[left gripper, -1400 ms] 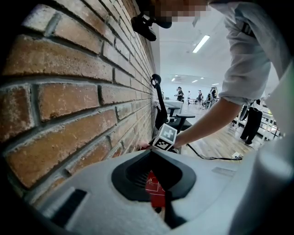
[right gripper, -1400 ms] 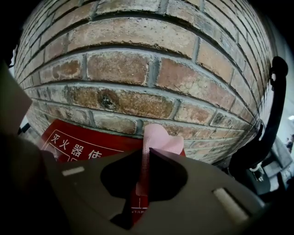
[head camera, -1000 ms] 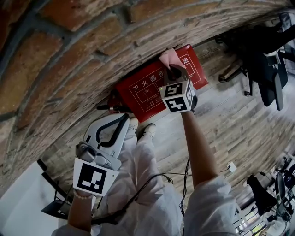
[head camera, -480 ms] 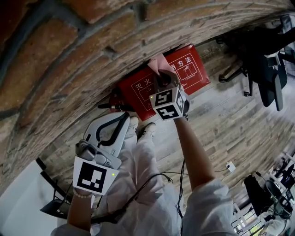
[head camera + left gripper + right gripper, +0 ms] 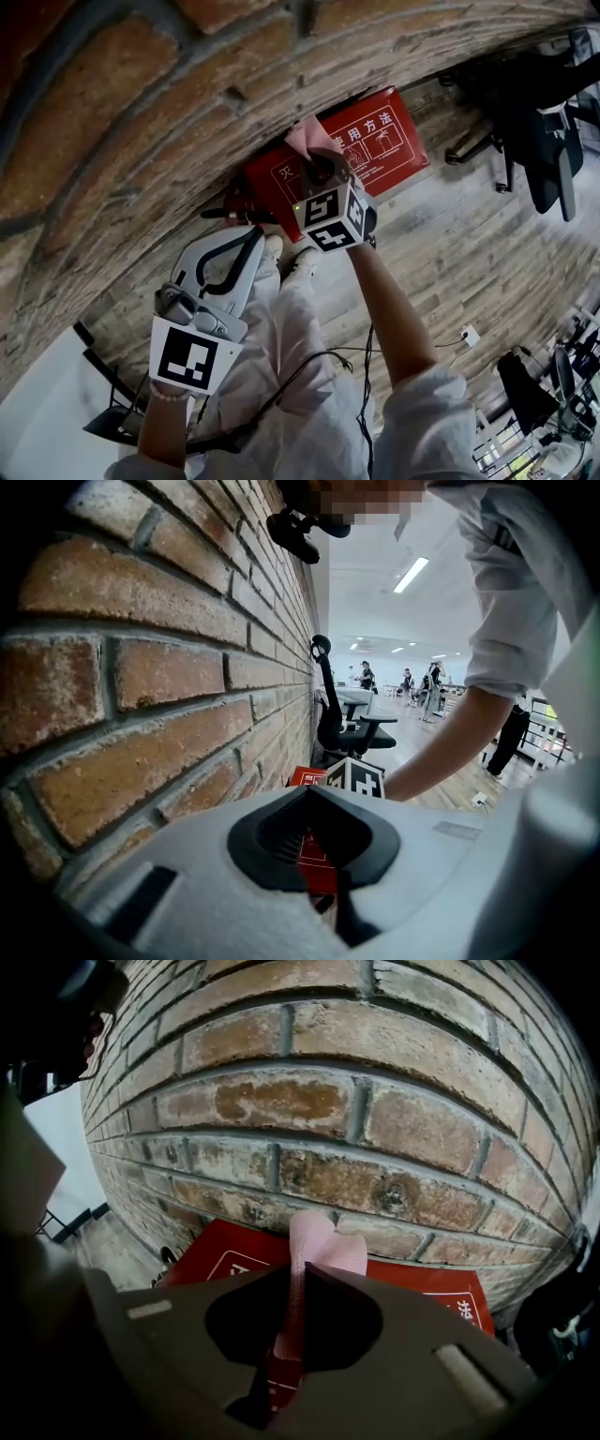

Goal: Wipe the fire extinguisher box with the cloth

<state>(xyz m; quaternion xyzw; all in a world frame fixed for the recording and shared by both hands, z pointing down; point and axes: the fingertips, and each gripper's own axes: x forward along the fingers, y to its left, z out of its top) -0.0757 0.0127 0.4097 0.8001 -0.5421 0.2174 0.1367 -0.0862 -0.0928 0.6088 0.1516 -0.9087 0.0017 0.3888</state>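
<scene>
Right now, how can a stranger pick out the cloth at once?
Find the brick wall, then the red fire extinguisher box at its foot. The cloth is the pink piece pinched in the right gripper at the box's upper edge; nothing else there is pink.

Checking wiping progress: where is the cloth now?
Head view, centre: the cloth is pinched in the right gripper, over the red box's edge nearest the brick wall.

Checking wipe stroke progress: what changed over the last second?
The right gripper, fingers shut on the pink cloth, slid the cloth along the printed face of the red fire extinguisher box toward the person's left, uncovering more of the box's right part. Nothing was grasped or released. The left gripper stayed shut and idle, low beside the brick wall.
</scene>
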